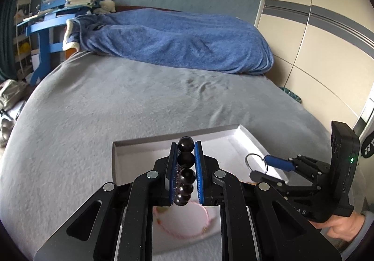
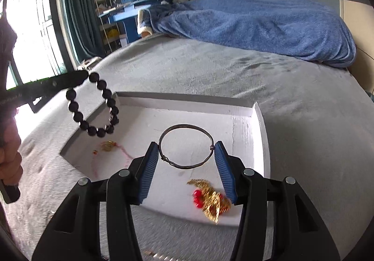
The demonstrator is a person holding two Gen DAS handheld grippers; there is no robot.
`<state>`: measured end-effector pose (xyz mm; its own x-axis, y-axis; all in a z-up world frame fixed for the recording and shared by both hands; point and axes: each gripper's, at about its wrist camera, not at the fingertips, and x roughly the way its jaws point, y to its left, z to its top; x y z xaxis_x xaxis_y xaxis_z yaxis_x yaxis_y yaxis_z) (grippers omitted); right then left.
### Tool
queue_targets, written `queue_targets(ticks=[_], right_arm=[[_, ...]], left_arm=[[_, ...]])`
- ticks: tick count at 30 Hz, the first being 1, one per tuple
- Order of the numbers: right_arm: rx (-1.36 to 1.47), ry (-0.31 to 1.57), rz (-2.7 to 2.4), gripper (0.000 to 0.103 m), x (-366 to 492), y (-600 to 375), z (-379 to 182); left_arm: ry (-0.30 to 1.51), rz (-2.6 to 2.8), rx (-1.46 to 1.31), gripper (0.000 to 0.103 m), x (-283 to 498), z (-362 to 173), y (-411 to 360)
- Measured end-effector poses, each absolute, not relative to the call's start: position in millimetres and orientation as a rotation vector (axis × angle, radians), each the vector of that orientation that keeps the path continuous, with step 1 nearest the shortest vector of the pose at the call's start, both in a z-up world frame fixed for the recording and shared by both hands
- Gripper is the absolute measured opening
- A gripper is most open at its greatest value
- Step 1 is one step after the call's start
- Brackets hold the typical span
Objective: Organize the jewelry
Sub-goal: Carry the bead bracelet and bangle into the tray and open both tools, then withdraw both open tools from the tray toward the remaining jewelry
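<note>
1. The black bead bracelet hangs over the white tray, pinched in the left gripper, whose jaws are closed tight on the beads.
2. The wire ring sits between the right gripper pads, jaws part open; it looks held, but I can't be sure.
3. Both are being carried over the tray. Next, I think each needs lowering gently to a bare spot, away from the gold and red piece.

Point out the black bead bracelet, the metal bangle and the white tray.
black bead bracelet [image 2: 78,116]: right wrist view, a left-side bead.
metal bangle [image 2: 184,126]: right wrist view, top of ring.
white tray [image 2: 187,100]: right wrist view, far wall.
</note>
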<state>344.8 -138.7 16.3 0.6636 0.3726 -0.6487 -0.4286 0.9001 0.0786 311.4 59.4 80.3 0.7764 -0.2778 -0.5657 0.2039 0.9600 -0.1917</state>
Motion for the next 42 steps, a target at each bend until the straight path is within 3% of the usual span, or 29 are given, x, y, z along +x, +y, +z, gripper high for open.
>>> queue_targets(ticks=[23,26,28,30,32,36,42], right_arm=[[-0.100,0.821,0.406,0.050,387,-143,-22],[-0.106,0.822,0.409,0.051,387,-143,-21],[-0.102,0.818,0.415,0.058,385,-143,-20],[-0.098,0.807,0.422,0.061,383,-144,-17],[-0.088,0.791,0.421,0.061,381,-147,-11],[-0.036,0.748,0.402,0.065,372,-160,7],[0.007,0.696,0.397,0.067,346,-171,32]], left_arm=[[0.817,-0.112,-0.029,0.015,353,11,72],[0.833,-0.102,-0.033,0.025,354,6,72],[0.829,-0.100,-0.020,0.034,352,7,69],[0.814,-0.102,-0.011,0.052,349,11,68],[0.792,-0.107,-0.016,0.061,346,16,67],[0.747,-0.102,-0.033,0.070,335,33,67],[0.719,-0.095,-0.047,0.074,311,45,64]])
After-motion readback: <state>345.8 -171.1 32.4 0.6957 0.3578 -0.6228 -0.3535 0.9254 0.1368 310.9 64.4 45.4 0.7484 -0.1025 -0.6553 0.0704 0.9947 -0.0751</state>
